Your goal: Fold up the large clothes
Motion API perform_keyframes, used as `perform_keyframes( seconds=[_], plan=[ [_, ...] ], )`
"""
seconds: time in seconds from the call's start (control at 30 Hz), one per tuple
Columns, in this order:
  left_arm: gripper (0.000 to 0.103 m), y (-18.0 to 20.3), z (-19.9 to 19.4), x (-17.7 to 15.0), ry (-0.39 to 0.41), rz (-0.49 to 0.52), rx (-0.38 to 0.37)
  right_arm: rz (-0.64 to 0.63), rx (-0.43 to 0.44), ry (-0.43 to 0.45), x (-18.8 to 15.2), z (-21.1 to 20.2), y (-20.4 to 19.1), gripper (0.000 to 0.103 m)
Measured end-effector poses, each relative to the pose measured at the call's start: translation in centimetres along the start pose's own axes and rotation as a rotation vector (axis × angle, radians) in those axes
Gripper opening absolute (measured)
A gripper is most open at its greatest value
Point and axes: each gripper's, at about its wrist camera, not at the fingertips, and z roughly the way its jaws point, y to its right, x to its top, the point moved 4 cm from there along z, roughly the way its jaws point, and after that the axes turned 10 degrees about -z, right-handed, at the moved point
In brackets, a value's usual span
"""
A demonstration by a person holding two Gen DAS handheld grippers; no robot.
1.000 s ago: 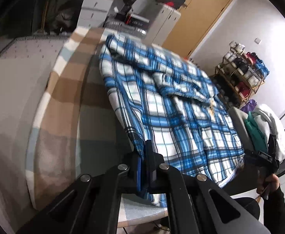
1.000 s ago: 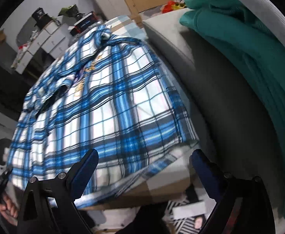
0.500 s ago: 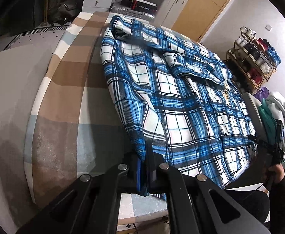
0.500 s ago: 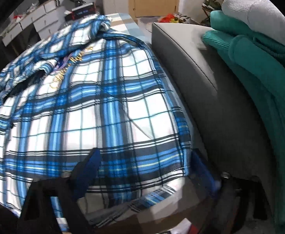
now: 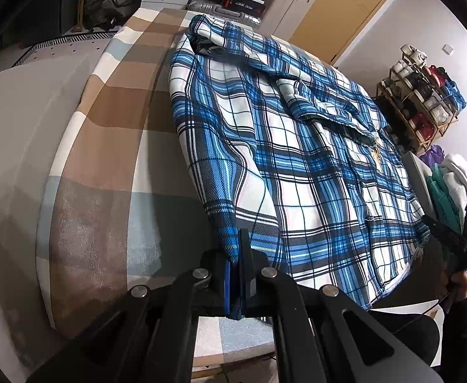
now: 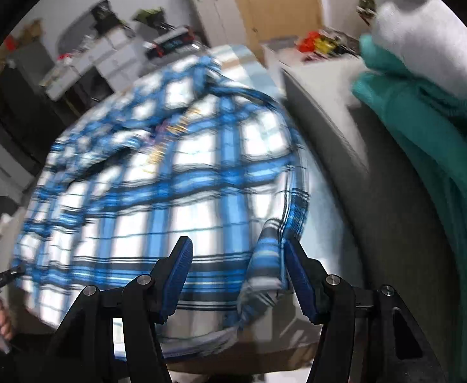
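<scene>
Since the earlier frame the right gripper has closed in on the near hem corner of the plaid shirt, its jaws just narrowing, cloth bunched between them though the pads do not yet press it. Spread flat on the checked cover, the shirt runs lengthwise from 6 o'clock toward 12, collar far. Its other near corner sits pinched in the left gripper, jaws pressed together. At 3 o'clock folded green clothes rest beneath a white garment.
</scene>
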Motion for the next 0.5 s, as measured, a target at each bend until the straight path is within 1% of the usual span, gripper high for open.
perform_keyframes(
  seconds=[0.1, 0.2, 0.23, 0.27, 0.33, 0.37, 0.4, 0.47, 0.5],
  plan=[
    [0.000, -0.3, 0.2, 0.0, -0.011, -0.010, 0.008, 0.021, -0.007, -0.024, 0.2, 0.6, 0.7, 0.060],
    [0.000, -0.6, 0.3, 0.0, -0.019, -0.024, 0.008, 0.056, 0.059, -0.071, -0.2, 1.4, 1.0, 0.061],
    [0.000, -0.7, 0.3, 0.0, -0.020, -0.027, 0.009, 0.057, 0.057, -0.063, -0.1, 1.5, 0.9, 0.061],
    [0.000, -0.8, 0.3, 0.0, -0.022, -0.030, 0.009, 0.063, 0.075, -0.070, -0.1, 1.6, 0.7, 0.061],
    [0.000, -0.8, 0.3, 0.0, -0.025, -0.034, 0.008, 0.087, 0.208, -0.085, 0.1, 1.6, -0.1, 0.061],
    [0.000, -0.9, 0.3, 0.0, -0.027, -0.036, 0.008, 0.086, 0.286, -0.067, 0.3, 1.0, -0.7, 0.061],
    [0.000, -0.9, 0.4, 0.0, -0.032, -0.039, 0.008, 0.074, 0.348, -0.031, 0.5, 0.3, -1.2, 0.061],
    [0.000, -1.1, 0.5, 0.0, -0.038, -0.046, 0.010, 0.052, 0.404, 0.017, 0.7, -0.7, -2.0, 0.061],
    [0.000, -1.1, 0.5, 0.0, -0.042, -0.048, 0.010, 0.036, 0.414, 0.026, 0.7, -1.0, -2.3, 0.062]
  ],
)
